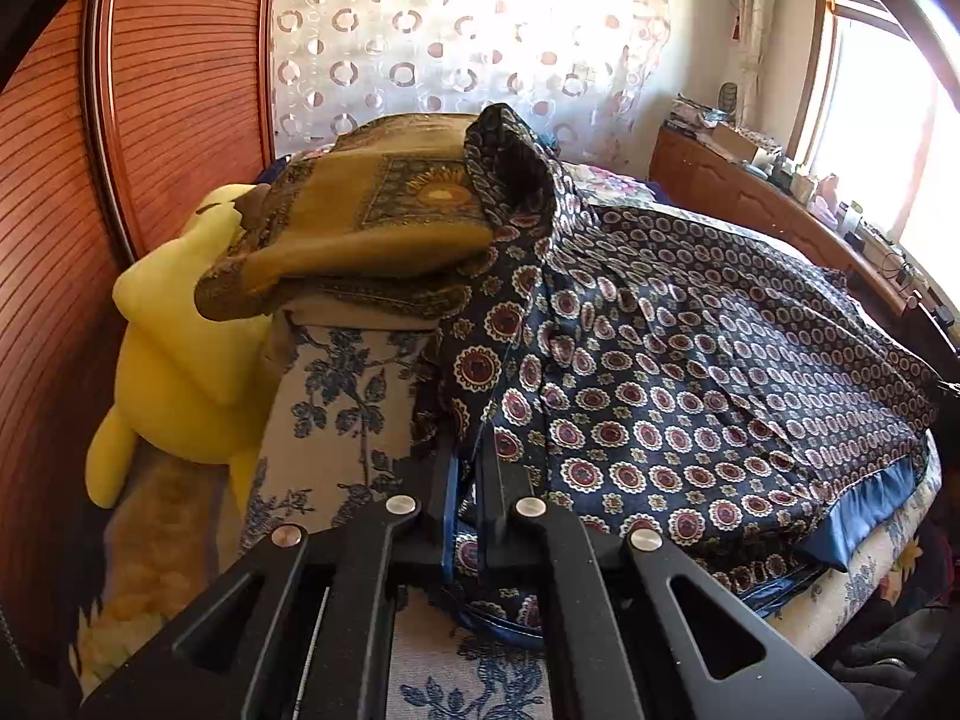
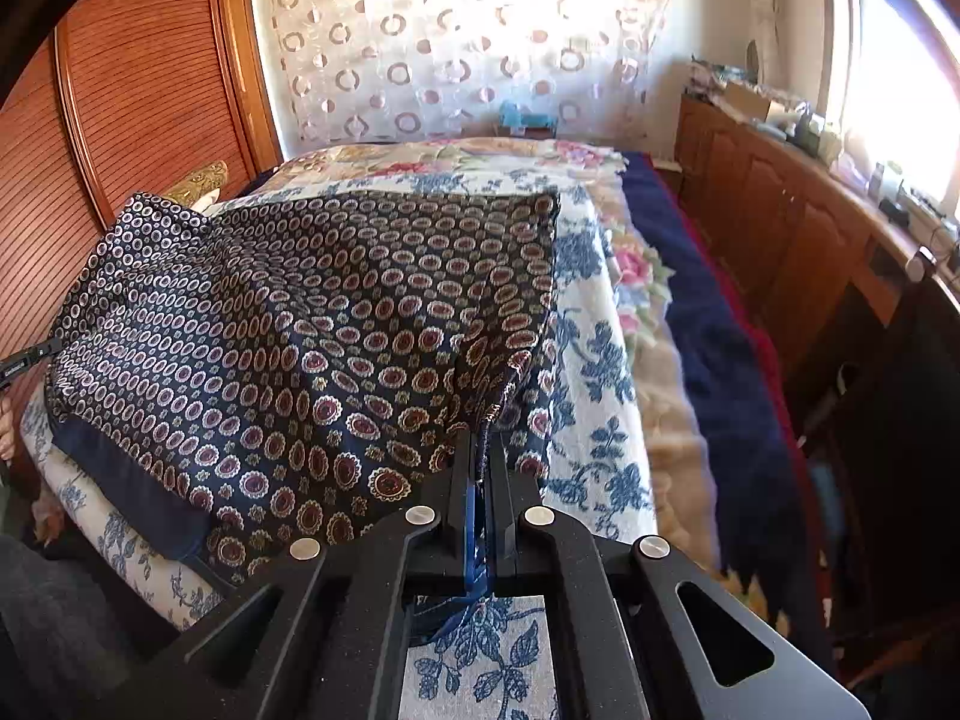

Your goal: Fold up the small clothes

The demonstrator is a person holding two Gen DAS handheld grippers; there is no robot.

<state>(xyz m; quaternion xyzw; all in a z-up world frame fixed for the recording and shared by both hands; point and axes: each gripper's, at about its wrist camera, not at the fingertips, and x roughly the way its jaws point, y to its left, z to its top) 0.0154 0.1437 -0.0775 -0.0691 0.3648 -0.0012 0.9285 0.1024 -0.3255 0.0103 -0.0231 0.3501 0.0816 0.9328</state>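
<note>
**Cloth pinched at both near corners**

Left gripper (image 1: 467, 468) clamped on hem of patterned cloth (image 1: 690, 372), at 6 o'clock. Right gripper (image 2: 480, 468) clamped likewise on other corner, at 6 o'clock. Cloth spread taut over floral bedspread (image 2: 600, 360), apparently to keep edges aligned for folding. Yellow plush (image 1: 174, 360) at 9 o'clock, clear.

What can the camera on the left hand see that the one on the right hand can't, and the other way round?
Only the left view shows the yellow plush toy against the wooden headboard and the folded ochre cloth piled beside it.

Only the right view shows the dark blue blanket along the bed's far side and the small turquoise object by the curtain.

Both show the navy patterned garment spread on the blue-flowered bedsheet, with the left hand-held gripper and right hand-held gripper each shut on its edge.
</note>
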